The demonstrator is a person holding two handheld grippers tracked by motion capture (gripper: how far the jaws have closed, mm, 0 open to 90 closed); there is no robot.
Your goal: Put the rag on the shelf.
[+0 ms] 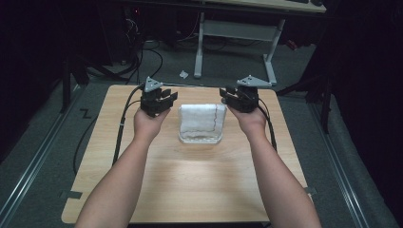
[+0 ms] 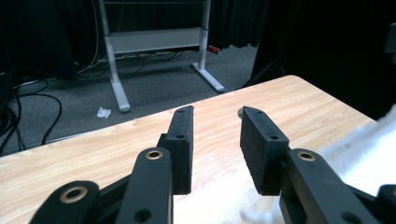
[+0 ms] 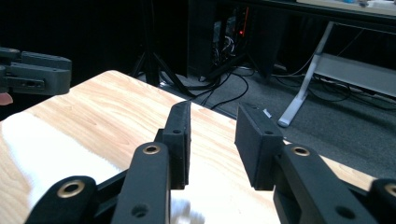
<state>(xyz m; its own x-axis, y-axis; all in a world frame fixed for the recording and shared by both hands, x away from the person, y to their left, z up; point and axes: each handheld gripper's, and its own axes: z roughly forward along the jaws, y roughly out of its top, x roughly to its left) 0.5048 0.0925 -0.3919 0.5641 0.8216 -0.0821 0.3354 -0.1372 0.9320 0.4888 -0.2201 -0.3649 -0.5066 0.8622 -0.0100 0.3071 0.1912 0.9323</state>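
The white folded terry towel [image 1: 201, 121] lies squared up mid-bench on the pale wooden bench [image 1: 190, 190], so the folding looks finished, with the left gripper [image 1: 164, 100] and right gripper [image 1: 231, 98] flanking it, fingers parted and holding nothing.

Left tool [image 1: 166, 97] and right tool [image 1: 227, 95]: black plastic bodies, each topped by a grey three-cornered plate. Flat black rectangular pads with small screw holes; brass-ringed pivots on the black linkage arms at 6 o'clock in both gripper views. Black cables trail back from each. Forearms bare, no sleeves.
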